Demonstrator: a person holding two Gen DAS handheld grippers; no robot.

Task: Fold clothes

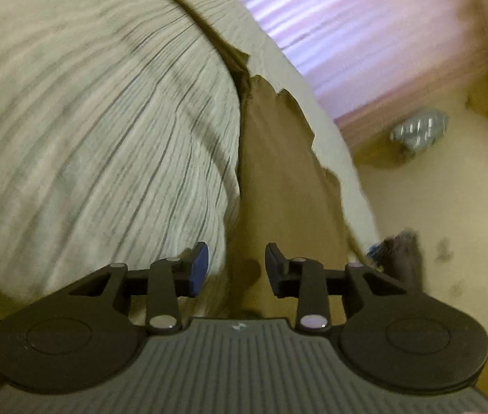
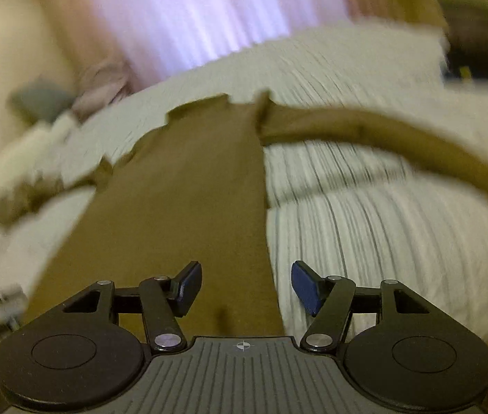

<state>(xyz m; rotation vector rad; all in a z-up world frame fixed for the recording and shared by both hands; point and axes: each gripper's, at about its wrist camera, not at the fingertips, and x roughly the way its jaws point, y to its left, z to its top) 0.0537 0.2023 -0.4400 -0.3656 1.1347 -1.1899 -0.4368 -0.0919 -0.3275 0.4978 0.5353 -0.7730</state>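
Observation:
A brown long-sleeved garment (image 2: 192, 186) lies flat on a white striped bedspread (image 2: 381, 214), folded lengthwise, with one sleeve (image 2: 399, 138) stretched out to the right. In the left wrist view the garment (image 1: 278, 179) runs as a narrow strip up the bedspread (image 1: 88, 120). My left gripper (image 1: 236, 265) is open and empty just above the garment's near end. My right gripper (image 2: 246, 288) is open and empty above the garment's near edge. Both views are blurred.
Pink curtains (image 2: 202, 10) hang behind the bed. A grey bundle (image 1: 419, 129) lies on the cream floor beside the bed, and a dark object (image 1: 402, 258) sits near the bed's edge. A pinkish cloth (image 2: 102, 86) lies at the bed's far left.

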